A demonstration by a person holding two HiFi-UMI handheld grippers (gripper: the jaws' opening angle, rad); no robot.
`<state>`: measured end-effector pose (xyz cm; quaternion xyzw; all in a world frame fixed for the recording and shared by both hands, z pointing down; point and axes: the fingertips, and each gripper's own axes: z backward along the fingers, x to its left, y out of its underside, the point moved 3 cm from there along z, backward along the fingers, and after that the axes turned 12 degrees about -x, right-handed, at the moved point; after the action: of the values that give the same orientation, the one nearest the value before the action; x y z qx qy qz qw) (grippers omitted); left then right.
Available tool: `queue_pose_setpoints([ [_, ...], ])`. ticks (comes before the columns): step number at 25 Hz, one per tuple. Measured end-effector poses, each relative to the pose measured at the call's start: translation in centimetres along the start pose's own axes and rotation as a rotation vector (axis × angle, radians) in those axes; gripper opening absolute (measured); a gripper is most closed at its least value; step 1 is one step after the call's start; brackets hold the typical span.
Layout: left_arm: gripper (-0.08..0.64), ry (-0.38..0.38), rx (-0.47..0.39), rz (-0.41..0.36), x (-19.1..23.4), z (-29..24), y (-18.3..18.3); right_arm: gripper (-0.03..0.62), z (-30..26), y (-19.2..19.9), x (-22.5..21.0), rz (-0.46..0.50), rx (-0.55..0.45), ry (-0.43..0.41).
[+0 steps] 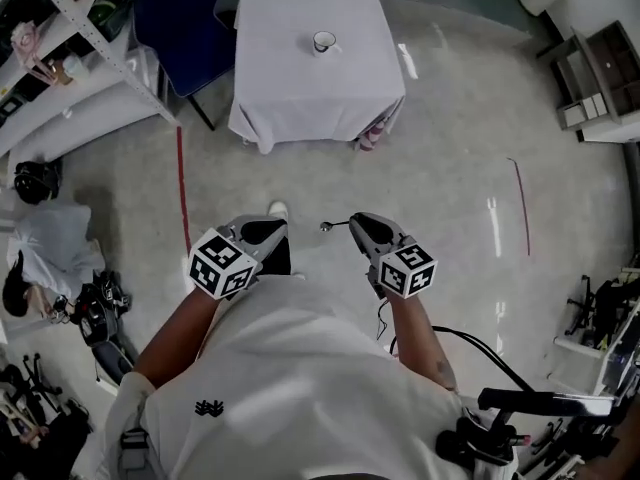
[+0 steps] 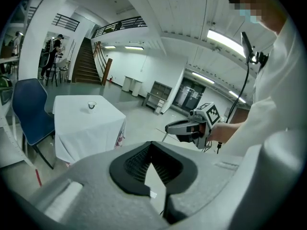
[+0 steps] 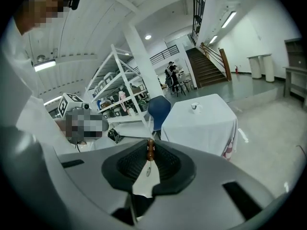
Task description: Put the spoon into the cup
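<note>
A small white cup (image 1: pixel 324 42) stands on a table draped in white cloth (image 1: pixel 310 88) far ahead across the floor; it also shows as the cup (image 2: pixel 91 106) in the left gripper view and the cup (image 3: pixel 194 106) in the right gripper view. My right gripper (image 1: pixel 354 219) is shut on a spoon (image 1: pixel 333 226), whose metal end sticks out to the left. In the right gripper view the spoon's brown handle (image 3: pixel 150 150) is pinched at the tips of the right gripper (image 3: pixel 150 146). My left gripper (image 1: pixel 277 226) is held level beside it, shut and empty, its tips touching in the left gripper view (image 2: pixel 151 145).
A blue chair (image 1: pixel 185 23) stands at the table's left. Metal shelving (image 1: pixel 70 63) runs along the left wall, with bags and gear (image 1: pixel 50 243) on the floor below. A red tape line (image 1: pixel 183 193) marks the floor. Cabinets (image 1: pixel 600 73) stand at the right.
</note>
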<state>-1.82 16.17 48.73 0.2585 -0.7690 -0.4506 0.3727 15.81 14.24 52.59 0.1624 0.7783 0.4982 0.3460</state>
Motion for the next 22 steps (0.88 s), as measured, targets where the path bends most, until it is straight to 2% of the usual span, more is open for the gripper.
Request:
queue_pose_setpoints([
  [5,0.008,0.066,-0.066,-0.026,5.8,-4.6,-7.0,0.051,-4.4,-5.4,-4.4,0.026,0.013,0.065],
  [9,0.008,0.078,-0.1,-0.036,11.5,-6.2,-10.9,0.051,-9.8,-9.6,-7.4,0.047,0.021,0.079],
  [15,0.008,0.02,-0.078,-0.01,19.3,-7.3,-12.1,0.051,-16.9,-14.2,-11.6,0.063,-0.006,0.089],
  [22,0.008,-0.046,-0.071,0.025,24.3,-10.9,-13.7,0.051,-22.9,-18.5,-19.6,0.07,-0.008,0.068],
])
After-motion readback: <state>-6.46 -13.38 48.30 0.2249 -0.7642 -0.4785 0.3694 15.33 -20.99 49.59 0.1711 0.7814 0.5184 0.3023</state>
